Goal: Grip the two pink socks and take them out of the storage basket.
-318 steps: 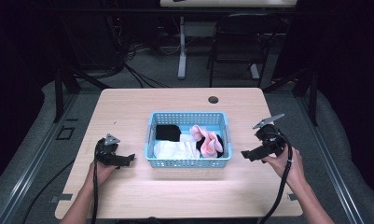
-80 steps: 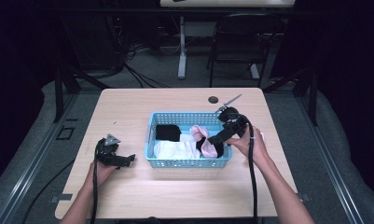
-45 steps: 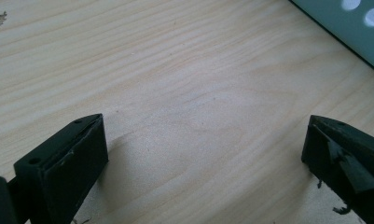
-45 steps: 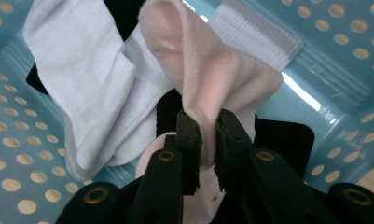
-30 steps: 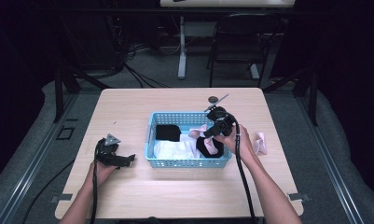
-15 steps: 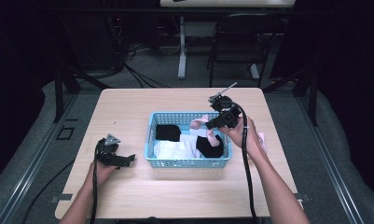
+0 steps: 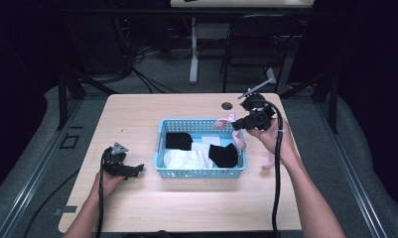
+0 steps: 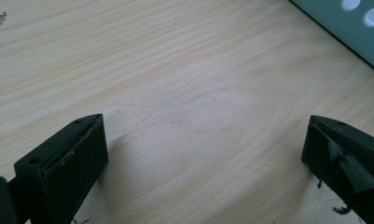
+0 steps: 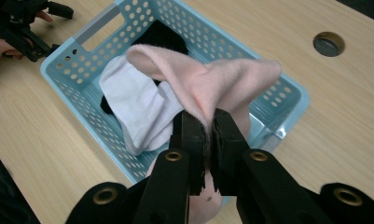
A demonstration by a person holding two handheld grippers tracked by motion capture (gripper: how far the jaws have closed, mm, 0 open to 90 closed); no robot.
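A light blue perforated basket (image 7: 201, 173) sits mid-table with black socks (image 7: 224, 155) and a white sock (image 7: 186, 159) in it. My right gripper (image 7: 235, 126) hangs above the basket's far right corner, shut on a pink sock (image 7: 228, 120) that droops from it. In the right gripper view the jaws (image 9: 207, 126) pinch the pink sock (image 9: 208, 79) at its fold, over the basket (image 9: 287, 95) and the white sock (image 9: 133, 105). A second pink sock (image 7: 270, 159) lies on the table right of the basket. My left gripper (image 7: 138, 168) rests on the wood left of the basket, open (image 8: 203, 135), with nothing between its jaws.
The wooden table (image 7: 137, 119) has a round cable hole (image 7: 227, 105) at its far edge, also in the right gripper view (image 9: 328, 43). A chair and desk legs stand on the floor beyond. The basket's corner (image 8: 357, 28) lies just ahead of the left gripper.
My right gripper has risen out of the basket toward its far right corner, carrying the pink sock up with it. The left gripper has not moved.
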